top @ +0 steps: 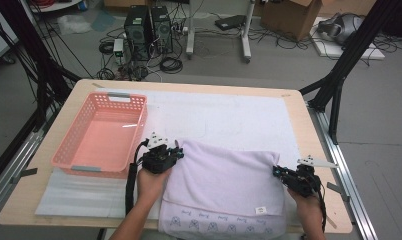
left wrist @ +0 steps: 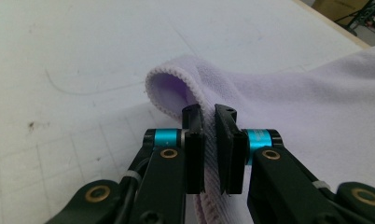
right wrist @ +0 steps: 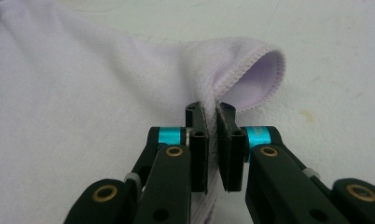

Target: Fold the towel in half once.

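Observation:
A pale lilac towel (top: 224,185) lies folded on the white mat at the near side of the table, with small printed figures along its near edge. My left gripper (top: 176,151) is shut on the towel's far left corner (left wrist: 176,84), and the cloth edge runs down between the pads. My right gripper (top: 277,171) is shut on the far right corner (right wrist: 251,74), which curls over past the fingertips. Both corners are pinched up off the mat.
A pink plastic basket (top: 69,145) stands empty on the left of the table, close to my left gripper. White mat (top: 229,115) covers the far half of the table beyond the towel. Table edges lie near on the right and front.

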The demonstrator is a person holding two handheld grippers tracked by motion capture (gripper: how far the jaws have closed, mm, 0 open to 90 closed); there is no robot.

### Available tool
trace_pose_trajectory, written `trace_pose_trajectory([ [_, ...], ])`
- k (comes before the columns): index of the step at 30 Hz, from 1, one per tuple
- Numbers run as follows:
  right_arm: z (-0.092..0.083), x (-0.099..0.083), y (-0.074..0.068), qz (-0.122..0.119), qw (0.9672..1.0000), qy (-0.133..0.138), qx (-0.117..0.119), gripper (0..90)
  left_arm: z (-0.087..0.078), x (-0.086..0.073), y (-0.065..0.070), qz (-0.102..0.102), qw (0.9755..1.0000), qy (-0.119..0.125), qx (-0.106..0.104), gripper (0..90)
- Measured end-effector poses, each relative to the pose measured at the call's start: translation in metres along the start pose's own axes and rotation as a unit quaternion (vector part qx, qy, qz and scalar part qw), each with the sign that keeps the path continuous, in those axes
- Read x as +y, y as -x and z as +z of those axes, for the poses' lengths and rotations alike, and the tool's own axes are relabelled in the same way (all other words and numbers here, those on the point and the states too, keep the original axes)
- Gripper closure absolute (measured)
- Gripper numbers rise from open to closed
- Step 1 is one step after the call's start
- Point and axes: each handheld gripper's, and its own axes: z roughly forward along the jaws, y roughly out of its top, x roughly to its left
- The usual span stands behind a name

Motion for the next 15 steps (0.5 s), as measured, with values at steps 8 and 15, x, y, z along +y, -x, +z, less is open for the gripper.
trace_pose_trajectory([
  [8, 0.004, 0.012, 0.007, -0.001, 0.9998, 0.015, -0.015, 84.4, 0.011, 0.026, 0.001, 0.014, 0.9999, 0.008, 0.007, 82.3],
  [15, 0.021, 0.051, 0.021, -0.013, 0.9989, 0.025, -0.038, 84.3, 0.028, 0.048, -0.022, -0.005, 0.9993, 0.011, 0.036, 82.2],
])
